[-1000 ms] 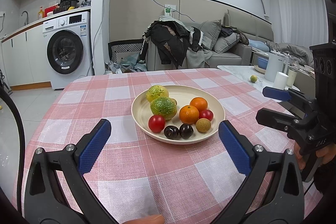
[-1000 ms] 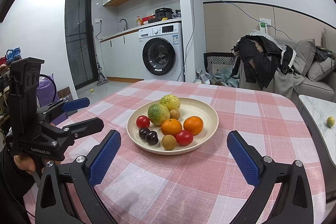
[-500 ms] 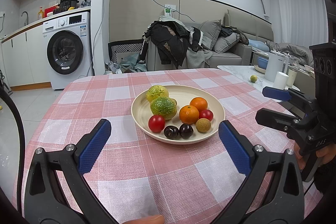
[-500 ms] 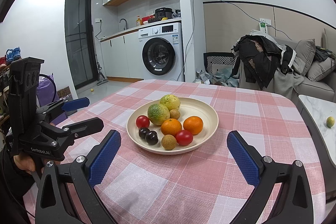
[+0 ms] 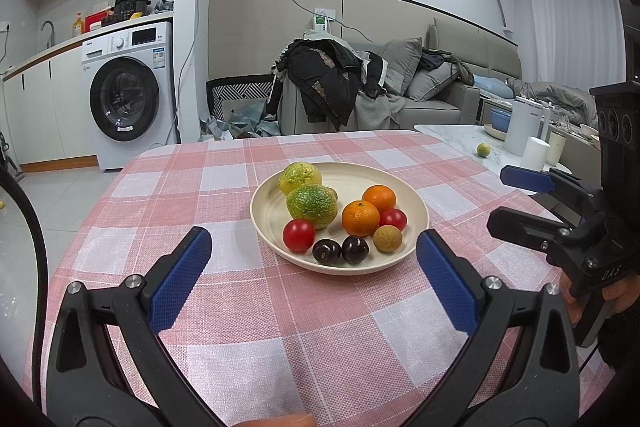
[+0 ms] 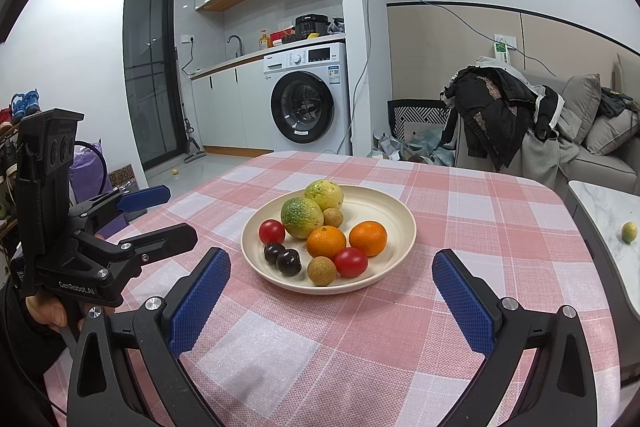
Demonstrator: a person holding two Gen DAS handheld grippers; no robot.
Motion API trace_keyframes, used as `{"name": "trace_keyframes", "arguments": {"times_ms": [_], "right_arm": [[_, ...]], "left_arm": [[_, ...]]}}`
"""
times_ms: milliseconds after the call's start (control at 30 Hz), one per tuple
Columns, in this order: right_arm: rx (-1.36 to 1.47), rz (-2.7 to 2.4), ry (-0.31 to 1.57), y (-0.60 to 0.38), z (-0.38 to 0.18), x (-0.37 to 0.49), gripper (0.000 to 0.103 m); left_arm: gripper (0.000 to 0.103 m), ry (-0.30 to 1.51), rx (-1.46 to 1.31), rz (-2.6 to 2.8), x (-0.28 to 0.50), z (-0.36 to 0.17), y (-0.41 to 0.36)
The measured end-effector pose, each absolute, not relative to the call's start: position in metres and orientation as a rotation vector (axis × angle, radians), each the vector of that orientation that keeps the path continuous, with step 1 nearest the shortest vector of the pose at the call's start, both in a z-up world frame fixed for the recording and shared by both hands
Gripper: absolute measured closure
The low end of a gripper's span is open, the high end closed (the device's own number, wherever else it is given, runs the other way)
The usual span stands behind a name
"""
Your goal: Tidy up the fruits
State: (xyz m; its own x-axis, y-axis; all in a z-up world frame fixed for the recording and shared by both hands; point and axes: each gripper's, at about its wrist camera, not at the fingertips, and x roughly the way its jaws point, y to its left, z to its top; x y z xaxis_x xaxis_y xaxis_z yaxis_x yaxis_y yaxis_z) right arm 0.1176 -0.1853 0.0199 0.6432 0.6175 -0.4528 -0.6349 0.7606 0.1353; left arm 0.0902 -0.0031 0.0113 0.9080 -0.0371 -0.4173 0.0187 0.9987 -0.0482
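Left wrist view has my left gripper (image 5: 314, 255) spread wide with nothing in it, hanging low over the checked tablecloth (image 5: 248, 307) just short of the plate (image 5: 272, 223), so the plate sits framed between the two blue pads. My right gripper (image 6: 330, 281) is the same deal from its own camera: jaws gaping, gripping nothing, touching nothing, plate dead ahead at 12 o'clock.

All the fruit is on that one cream plate. On the left cam, two green-yellow citrus (image 5: 312, 201) sit round 10 to 11 o'clock on it, two oranges (image 5: 360, 218) toward 2, one cherry tomato (image 5: 298, 235) at 8 and another (image 5: 393, 219) at 3, a pair of dark cherries (image 5: 340, 250) at 6, and a small tan fruit (image 5: 387, 238) at 5. Another tan one peeks out behind the citrus on the right cam.

My guess is I'm holding both grippers back and wide so either one can go in. Same kinds already sit together, so this could be sorted fruit or a pile waiting to be moved elsewhere. One stray lime-ish fruit (image 5: 483, 149) sits on the marble side table (image 5: 448, 137), way off at 2 o'clock.
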Motion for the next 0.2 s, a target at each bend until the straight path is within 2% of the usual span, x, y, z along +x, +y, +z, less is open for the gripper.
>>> {"name": "trace_keyframes", "arguments": {"times_ms": [200], "right_arm": [[-0.037, 0.713, 0.502, -0.185, 0.0201, 0.1176, 0.0]], "left_arm": [[0.001, 0.433, -0.042, -0.029, 0.0904, 0.0114, -0.0028]]}}
